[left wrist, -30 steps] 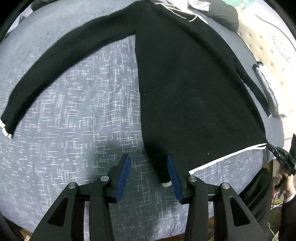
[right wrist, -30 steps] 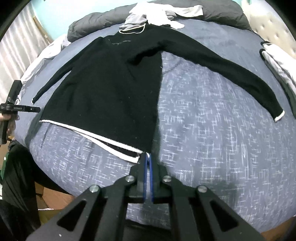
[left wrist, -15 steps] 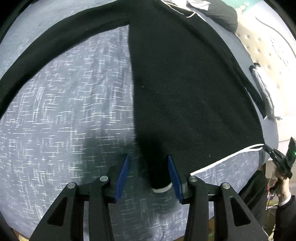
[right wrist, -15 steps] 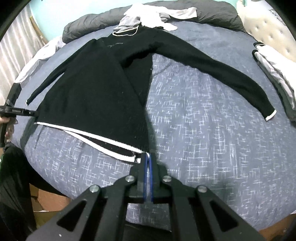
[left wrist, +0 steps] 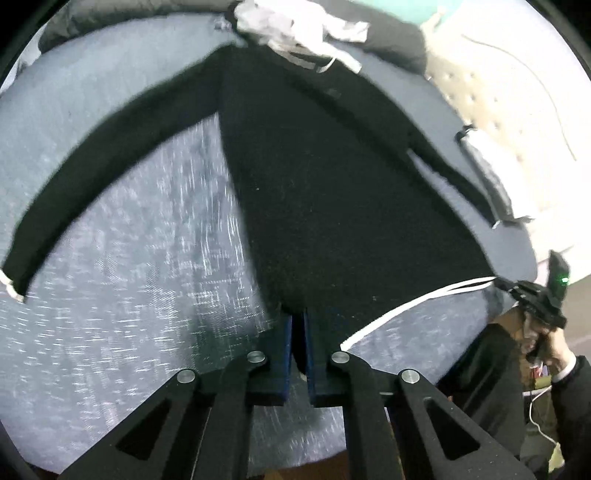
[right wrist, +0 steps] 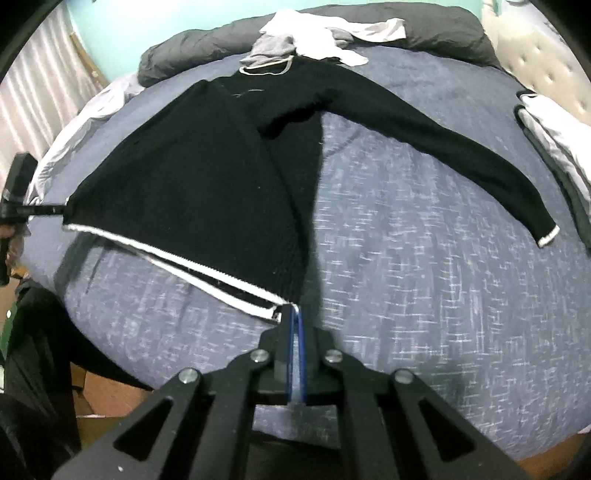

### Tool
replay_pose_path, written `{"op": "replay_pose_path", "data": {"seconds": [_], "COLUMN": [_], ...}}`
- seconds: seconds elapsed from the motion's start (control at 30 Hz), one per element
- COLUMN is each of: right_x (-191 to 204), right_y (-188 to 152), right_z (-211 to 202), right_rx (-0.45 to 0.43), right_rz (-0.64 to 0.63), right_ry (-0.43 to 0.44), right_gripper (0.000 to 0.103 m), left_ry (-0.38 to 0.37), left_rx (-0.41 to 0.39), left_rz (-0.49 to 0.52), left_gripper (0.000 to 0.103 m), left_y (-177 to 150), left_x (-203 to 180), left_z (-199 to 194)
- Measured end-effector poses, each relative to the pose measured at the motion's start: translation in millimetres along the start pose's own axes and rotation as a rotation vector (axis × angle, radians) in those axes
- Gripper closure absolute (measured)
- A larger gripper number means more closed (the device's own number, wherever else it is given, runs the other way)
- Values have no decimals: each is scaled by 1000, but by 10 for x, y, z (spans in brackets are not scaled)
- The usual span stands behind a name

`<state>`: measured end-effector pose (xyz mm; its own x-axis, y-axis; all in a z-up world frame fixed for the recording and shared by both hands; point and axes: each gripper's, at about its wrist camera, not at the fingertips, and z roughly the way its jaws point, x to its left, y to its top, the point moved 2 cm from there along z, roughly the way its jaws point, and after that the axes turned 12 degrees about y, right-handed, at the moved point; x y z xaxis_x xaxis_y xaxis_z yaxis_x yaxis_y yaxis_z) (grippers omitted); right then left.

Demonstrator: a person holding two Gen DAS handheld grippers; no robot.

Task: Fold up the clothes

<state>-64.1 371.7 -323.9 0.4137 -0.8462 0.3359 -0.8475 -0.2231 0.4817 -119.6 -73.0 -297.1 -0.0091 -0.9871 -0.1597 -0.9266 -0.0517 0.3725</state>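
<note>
A black sweater (left wrist: pixel 332 184) with a white hem stripe lies spread on the blue-grey bed (left wrist: pixel 129 295). My left gripper (left wrist: pixel 297 325) is closing tight on one hem corner, and its blue pads press the black cloth. My right gripper (right wrist: pixel 293 314) is shut on the other hem corner, at the white stripe. In the right wrist view the sweater (right wrist: pixel 177 184) has its hem lifted and stretched over to the left gripper (right wrist: pixel 55 210) at the far left. One sleeve (right wrist: pixel 443 147) lies out flat to the right.
Loose white and grey clothes (right wrist: pixel 314 48) are heaped at the head of the bed against a dark duvet (right wrist: pixel 424 33). A folded stack (right wrist: pixel 554 140) lies by the tufted headboard (right wrist: pixel 546 62). The bed's front edge (right wrist: pixel 166 369) is close below both grippers.
The left gripper went from open around the hem corner to shut on it and rose, lifting that corner off the bed. The right gripper stayed shut on its corner.
</note>
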Motion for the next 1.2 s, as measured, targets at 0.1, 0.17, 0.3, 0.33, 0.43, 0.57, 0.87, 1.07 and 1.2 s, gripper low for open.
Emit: {"op": "replay_pose_path", "data": {"seconds": [0.1,0.17,0.3,0.33,0.43,0.57,0.87,1.07,1.2], "right_x": [100,146,164,160,90,21,-228,-345,-342], "right_y": [-11,-24,-66,-83,-117,-124,256,440,417], "right_z": [20,72,188,204,209,193,-131,357,562], "right_rx": [17,39,83,93,98,92,-83,46,77], "right_rz": [-27,-42,-64,-72,-64,-41,215,280,289], "right_ry": [17,23,-3,-15,-35,-34,163,133,124], "right_gripper": [101,101,101,101,101,102,61,50,86], "left_ry": [5,22,41,40,31,26,42,61,61], "left_rx": [-29,-10,42,44,49,49,57,44,38], "left_rz": [18,27,23,19,25,35,35,48,55], "left_gripper": [98,98,99,99,99,99,99,99,99], "left_y": [-136,-135,-188,-218,-299,-348,-311,-302,-300], "left_x": [39,83,111,111,79,60,55,-9,-31], "left_z": [-203,-122,125,126,144,98,167,132,79]}}
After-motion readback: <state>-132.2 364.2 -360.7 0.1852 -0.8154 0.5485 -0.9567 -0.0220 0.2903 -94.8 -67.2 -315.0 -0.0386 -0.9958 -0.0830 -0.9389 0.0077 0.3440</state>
